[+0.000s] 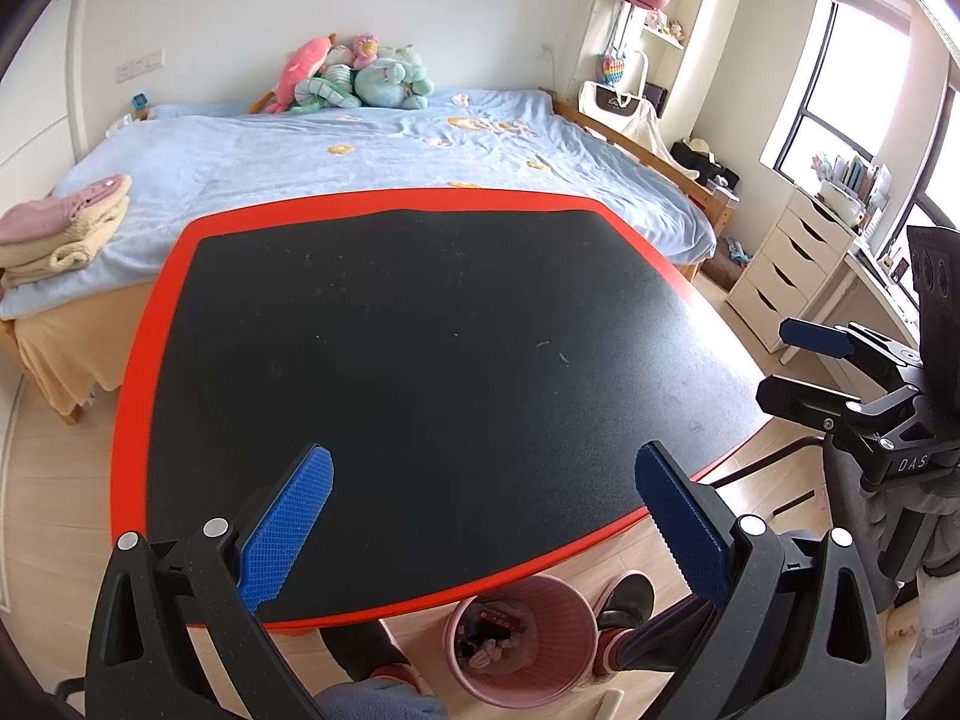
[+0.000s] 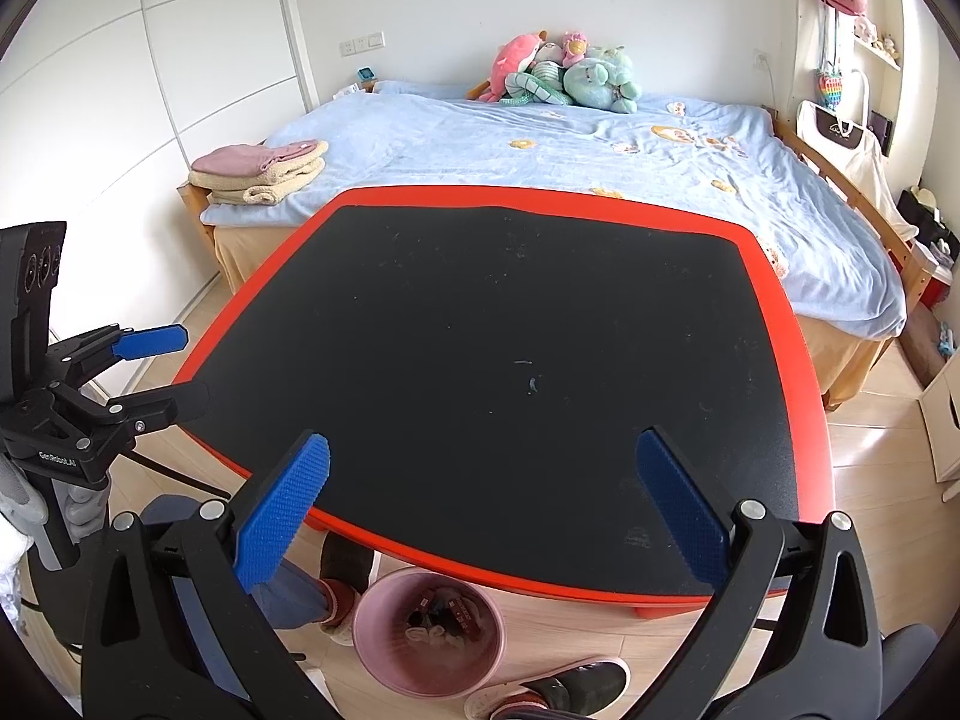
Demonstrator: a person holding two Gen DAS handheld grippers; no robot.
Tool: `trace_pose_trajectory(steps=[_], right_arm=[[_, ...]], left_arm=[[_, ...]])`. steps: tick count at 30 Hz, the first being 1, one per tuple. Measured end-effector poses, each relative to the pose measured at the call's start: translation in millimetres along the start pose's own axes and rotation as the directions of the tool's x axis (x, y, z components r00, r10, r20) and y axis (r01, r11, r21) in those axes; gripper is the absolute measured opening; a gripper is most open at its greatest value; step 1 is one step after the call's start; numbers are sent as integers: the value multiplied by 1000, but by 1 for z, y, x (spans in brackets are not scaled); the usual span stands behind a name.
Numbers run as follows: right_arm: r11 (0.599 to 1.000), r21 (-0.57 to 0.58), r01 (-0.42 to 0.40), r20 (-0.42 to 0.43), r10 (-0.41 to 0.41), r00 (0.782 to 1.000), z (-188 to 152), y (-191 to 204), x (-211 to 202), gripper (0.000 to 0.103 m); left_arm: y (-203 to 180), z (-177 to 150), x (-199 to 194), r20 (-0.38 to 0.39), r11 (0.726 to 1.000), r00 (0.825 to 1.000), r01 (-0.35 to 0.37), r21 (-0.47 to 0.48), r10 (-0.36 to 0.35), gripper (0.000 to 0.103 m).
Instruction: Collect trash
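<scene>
- Your left gripper and right gripper both hold their jaws wide, with nothing between them, above the near edge of the bench.
- No trash shows on the bench; what you can see lies in the bin on the floor below that edge.
- Judging by looks, it is light, crumpled wrappers: pinch a loose fold gently.

Open left tool above red-edged table

Red-rimmed table, black mat
</scene>
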State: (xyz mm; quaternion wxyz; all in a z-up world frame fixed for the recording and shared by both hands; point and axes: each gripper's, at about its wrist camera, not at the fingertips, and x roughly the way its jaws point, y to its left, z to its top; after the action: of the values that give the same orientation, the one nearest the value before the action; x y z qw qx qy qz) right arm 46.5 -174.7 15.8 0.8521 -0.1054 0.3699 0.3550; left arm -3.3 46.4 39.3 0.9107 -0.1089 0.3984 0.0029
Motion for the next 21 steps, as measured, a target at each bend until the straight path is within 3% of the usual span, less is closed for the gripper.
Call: trace_pose_trajectory(steps=[21], right_arm=[[1000, 1, 0, -3, 0, 1000, -1, -3, 1, 100]], left_arm=[[-3, -3, 4, -8, 1000, 1000, -11, 25, 11, 97]])
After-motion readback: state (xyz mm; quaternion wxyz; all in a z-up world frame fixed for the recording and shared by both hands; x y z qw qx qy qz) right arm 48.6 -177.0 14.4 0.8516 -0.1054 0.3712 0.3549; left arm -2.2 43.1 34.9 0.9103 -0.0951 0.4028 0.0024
